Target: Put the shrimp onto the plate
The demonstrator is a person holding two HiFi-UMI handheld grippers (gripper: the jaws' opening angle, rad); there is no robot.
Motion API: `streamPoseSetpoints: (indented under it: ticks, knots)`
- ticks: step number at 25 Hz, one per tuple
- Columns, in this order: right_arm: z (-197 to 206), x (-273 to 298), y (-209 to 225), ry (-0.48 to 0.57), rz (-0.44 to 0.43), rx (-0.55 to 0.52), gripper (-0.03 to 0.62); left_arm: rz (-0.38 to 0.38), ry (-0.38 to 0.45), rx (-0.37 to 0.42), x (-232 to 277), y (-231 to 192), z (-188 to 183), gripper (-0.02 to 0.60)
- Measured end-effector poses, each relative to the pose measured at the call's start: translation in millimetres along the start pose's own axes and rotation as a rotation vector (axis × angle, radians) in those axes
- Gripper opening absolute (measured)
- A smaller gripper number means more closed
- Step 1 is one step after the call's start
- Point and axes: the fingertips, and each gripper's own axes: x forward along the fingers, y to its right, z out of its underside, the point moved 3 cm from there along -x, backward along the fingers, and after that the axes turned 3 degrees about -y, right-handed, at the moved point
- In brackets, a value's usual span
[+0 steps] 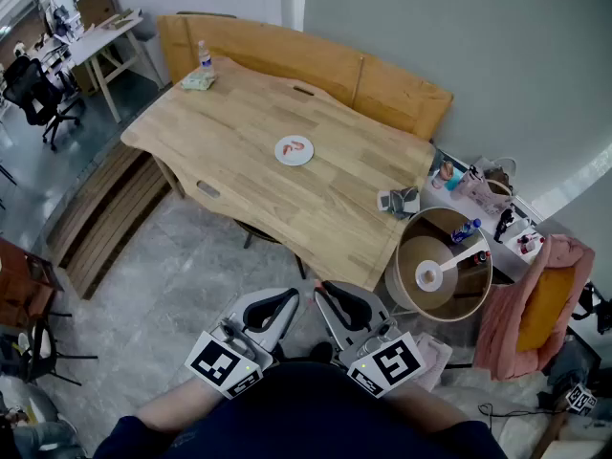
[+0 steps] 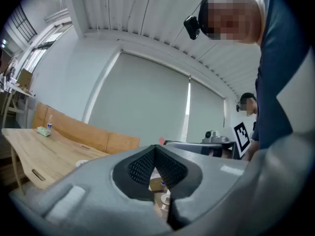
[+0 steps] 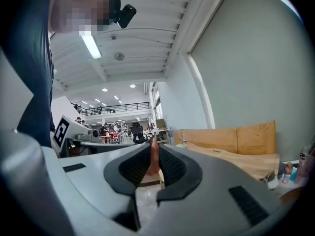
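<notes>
- Pinching a shrimp (image 3: pixel 153 159) is what the right gripper (image 3: pixel 153 141) is doing. In the right gripper view its jaws are closed on a thin pink-orange piece that sits upright between the black pads, with no gap either side.
- Another shrimp (image 1: pixel 296 147), red-orange and curled, already lies on the plate (image 1: pixel 280 151).
- That small white plate is roughly mid-table (image 1: pixel 229 132), with bare wood all round it and well in from every edge.
- The left gripper (image 2: pixel 156 149) has its jaws together too, tips touching. Only a small opening shows below the tips and nothing is in it, so it's holding nothing.
- From the head view both grippers are tucked in low against the person's body, left gripper (image 1: pixel 290 295) just beside the right gripper (image 1: pixel 323 288), tips angled toward each other.
- They're well apart from the table, with open grey floor (image 1: pixel 191 275) between them and the near table edge.
- Off to the right of that gap is a round bin (image 1: pixel 476 293), near the table's right corner.
- At the far left corner of the table there's a bottle (image 1: pixel 204 55), and a wooden bench (image 1: pixel 382 79) runs along the far side.
</notes>
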Motion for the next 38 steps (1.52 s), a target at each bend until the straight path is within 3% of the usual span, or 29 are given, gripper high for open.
streamPoseSetpoints:
  ticks: [19, 30, 38]
  knots:
    - [4.7, -3.4, 16.0, -0.001, -0.004, 0.029, 0.06, -0.011, -0.015, 0.006, 13.1, 1.4, 3.0, 0.003]
    - [14.8, -9.3, 49.5, -0.006, -0.04, 0.044, 0.06, -0.07, -0.036, -0.002, 36.7, 5.8, 16.9, 0.003]
    - [18.5, 16.7, 71.8, -0.02, -0.056, 0.035, 0.06, -0.095, -0.021, -0.005, 56.3, -24.7, 14.6, 0.004]
